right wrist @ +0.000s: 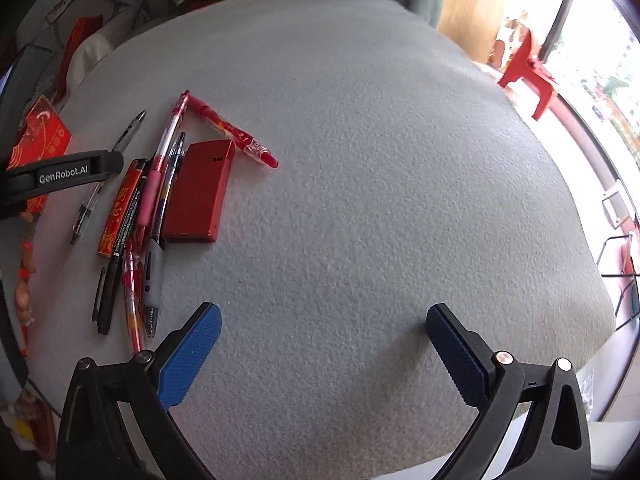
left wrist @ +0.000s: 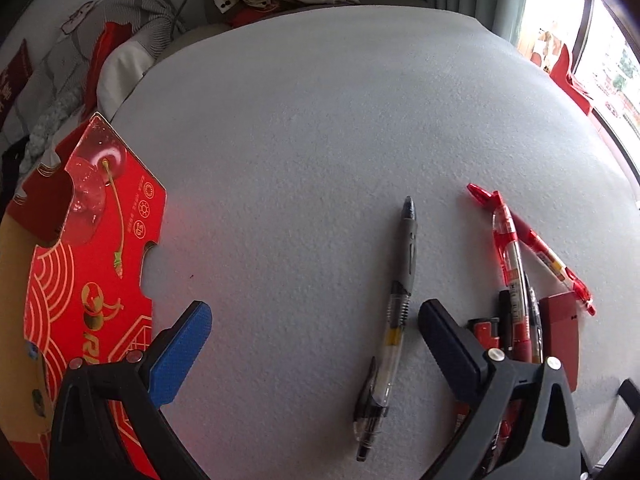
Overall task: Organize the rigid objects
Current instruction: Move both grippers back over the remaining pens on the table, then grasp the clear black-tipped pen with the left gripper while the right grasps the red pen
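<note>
A clear pen with a grey grip (left wrist: 400,304) lies on the grey felt table (left wrist: 320,140), between the jaws of my left gripper (left wrist: 316,320), nearer the right finger. That gripper is open and empty. To its right lie red pens (left wrist: 508,248) and a red box (left wrist: 560,336). In the right wrist view the same pile of pens (right wrist: 156,208) and the red box (right wrist: 200,196) lie at the left, with a lone red pen (right wrist: 236,136) beyond. My right gripper (right wrist: 324,320) is open and empty over bare felt, right of the pile.
A red printed card (left wrist: 92,280) lies at the table's left edge. Clothes and bedding (left wrist: 120,40) are piled behind the table. A window (right wrist: 600,60) and a red stool (right wrist: 528,68) are at the right. The left gripper's arm (right wrist: 64,176) reaches over the pens.
</note>
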Tool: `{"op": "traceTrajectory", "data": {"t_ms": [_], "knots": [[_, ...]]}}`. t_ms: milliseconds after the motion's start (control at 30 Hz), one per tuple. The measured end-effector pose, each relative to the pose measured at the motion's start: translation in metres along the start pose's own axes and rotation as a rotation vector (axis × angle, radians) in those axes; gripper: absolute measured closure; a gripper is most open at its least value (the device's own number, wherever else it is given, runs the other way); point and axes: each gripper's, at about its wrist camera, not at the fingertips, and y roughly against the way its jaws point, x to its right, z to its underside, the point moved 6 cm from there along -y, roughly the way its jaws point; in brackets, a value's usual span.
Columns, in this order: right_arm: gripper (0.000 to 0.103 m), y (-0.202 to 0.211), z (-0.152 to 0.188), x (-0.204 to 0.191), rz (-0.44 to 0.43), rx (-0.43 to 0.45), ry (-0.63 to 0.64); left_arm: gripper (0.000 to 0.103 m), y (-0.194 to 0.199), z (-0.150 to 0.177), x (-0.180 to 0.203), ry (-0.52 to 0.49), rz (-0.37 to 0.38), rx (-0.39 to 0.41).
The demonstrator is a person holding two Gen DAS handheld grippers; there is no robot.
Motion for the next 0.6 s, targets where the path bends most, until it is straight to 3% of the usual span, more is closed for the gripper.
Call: {"op": "traceTrajectory", "data": {"t_ms": [100, 200, 333, 400, 467, 600], "knots": [[0.000, 0.009, -0.036, 0.010, -0.084, 0.064, -0.032, 0.000, 0.005, 0.010, 0.002, -0.018, -0.004, 0.047], [0.000, 0.012, -0.079, 0.004, -0.053, 0.114, 0.050, 0.000, 0.009, 0.017, 0.002, -0.001, 0.014, 0.064], [0.001, -0.013, -0.115, -0.021, -0.031, 0.090, 0.221, 0.000, 0.006, 0.006, -0.003, 0.040, 0.051, 0.050], [0.013, -0.028, -0.120, -0.035, -0.018, 0.065, 0.287, 0.000, 0.002, 0.005, -0.006, 0.061, 0.075, 0.041], [0.034, -0.047, -0.119, -0.045, -0.049, 0.005, 0.327, 0.000, 0.000, 0.004, -0.010, 0.078, 0.095, 0.034], [0.038, -0.051, -0.119, -0.072, -0.095, 0.016, 0.361, 0.000, -0.002, 0.002, -0.014, 0.064, 0.103, 0.046]]}}
